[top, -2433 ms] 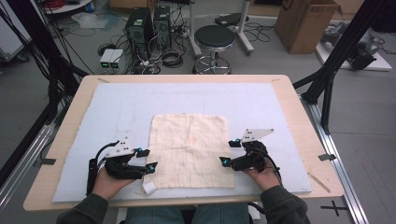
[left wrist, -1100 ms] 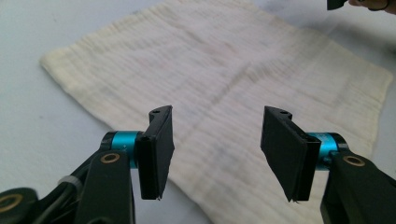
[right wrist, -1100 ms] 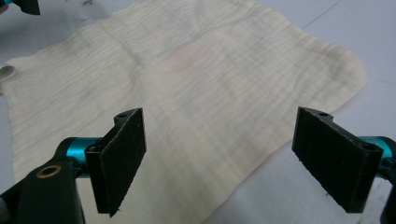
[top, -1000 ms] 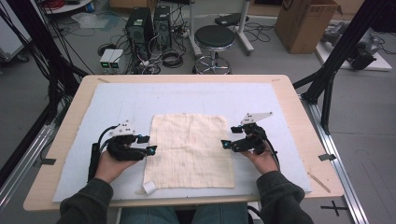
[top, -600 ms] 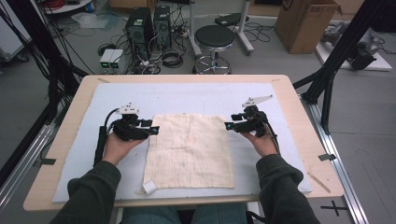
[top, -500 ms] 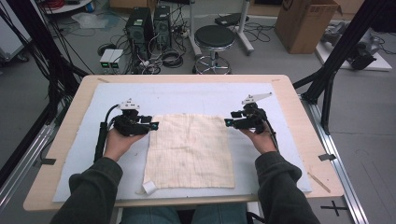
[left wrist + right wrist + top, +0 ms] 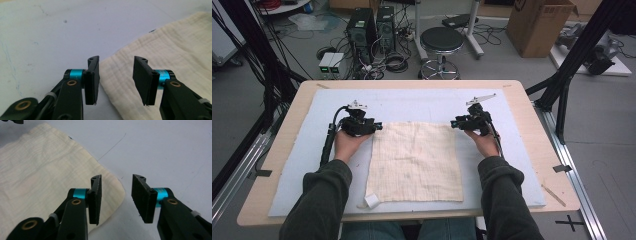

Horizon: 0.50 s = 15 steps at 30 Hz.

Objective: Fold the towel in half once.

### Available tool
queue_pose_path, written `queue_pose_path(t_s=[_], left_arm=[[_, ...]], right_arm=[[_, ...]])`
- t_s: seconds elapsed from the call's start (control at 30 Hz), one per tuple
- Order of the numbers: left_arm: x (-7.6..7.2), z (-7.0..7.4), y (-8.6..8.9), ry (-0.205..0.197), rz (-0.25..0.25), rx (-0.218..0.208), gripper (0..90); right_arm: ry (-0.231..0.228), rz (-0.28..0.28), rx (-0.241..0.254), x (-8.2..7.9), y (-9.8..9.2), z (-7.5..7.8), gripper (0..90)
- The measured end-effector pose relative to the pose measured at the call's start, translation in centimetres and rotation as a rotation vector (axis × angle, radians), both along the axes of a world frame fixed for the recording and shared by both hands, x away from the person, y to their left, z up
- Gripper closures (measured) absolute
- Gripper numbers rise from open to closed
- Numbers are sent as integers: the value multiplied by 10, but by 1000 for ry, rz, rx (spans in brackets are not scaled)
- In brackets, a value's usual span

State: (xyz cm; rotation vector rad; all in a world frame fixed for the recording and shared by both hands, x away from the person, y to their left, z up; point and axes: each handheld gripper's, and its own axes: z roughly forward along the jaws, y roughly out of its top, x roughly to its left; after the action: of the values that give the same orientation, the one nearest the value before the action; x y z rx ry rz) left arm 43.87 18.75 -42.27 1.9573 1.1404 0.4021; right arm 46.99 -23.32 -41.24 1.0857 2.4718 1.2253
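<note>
one cream cloth [image 7: 414, 162] lies flat on the pale blue mat [image 7: 412, 102] that covers the wooden table [image 7: 532, 130], roughly central and nearer the person's edge. a small white tag [image 7: 371, 201] sits at its near left corner; whether it is sewn to the cloth or lying loose cannot be told from the high view.

left gripper [image 7: 377, 126]: at the far left corner of the cloth. in the left gripper view [image 7: 116, 80] the jaws are spread with a gap between the pads, having just been closing. the cloth corner [image 7: 150, 57] lies on the mat under and between them; the pads do not press on it. the lower parts of both jaws are cut off by the bottom edge of that view.

right gripper [image 7: 454, 123]: at the far right corner of the cloth. in the right gripper view [image 7: 116, 198] the jaws are likewise spread, having just been closing. the rounded cloth corner [image 7: 50, 182] reaches under the left pad and partly into the gap; no pinch is seen. a thin line, probably a thread or a scratch, crosses the mat beyond it.

count: one cloth, two grippers, two hands, each hand partly hidden under its gripper. both forearms, in dark sleeves [image 7: 319, 200], are cut off at the bottom of the high view.

containers: one open cardboard box [image 7: 539, 25] on the floor beyond the table; its contents are hidden. one round stool [image 7: 441, 42] stands near it.
</note>
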Motion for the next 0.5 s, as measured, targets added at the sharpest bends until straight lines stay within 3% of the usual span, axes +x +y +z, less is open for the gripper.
queue_pose_path(t_s=[0.13, 0.2, 0.37, 0.43, 0.5], left_arm=[[6, -11, -2, 50, 33, 29, 461], [8, -16, -2, 65, 44, 35, 470], [8, -17, -3, 48, 44, 55, 591], [8, -17, -5, 34, 50, 83, 650], [8, -17, -5, 41, 33, 67, 789]], right_arm=[[25, 4, -15, 4, 3, -8, 637], [34, 4, -25, 7, 5, -12, 651], [80, -13, -36, 11, 6, -22, 679], [94, 3, -35, 12, 8, -25, 725], [89, 7, -49, 11, 11, -26, 826]])
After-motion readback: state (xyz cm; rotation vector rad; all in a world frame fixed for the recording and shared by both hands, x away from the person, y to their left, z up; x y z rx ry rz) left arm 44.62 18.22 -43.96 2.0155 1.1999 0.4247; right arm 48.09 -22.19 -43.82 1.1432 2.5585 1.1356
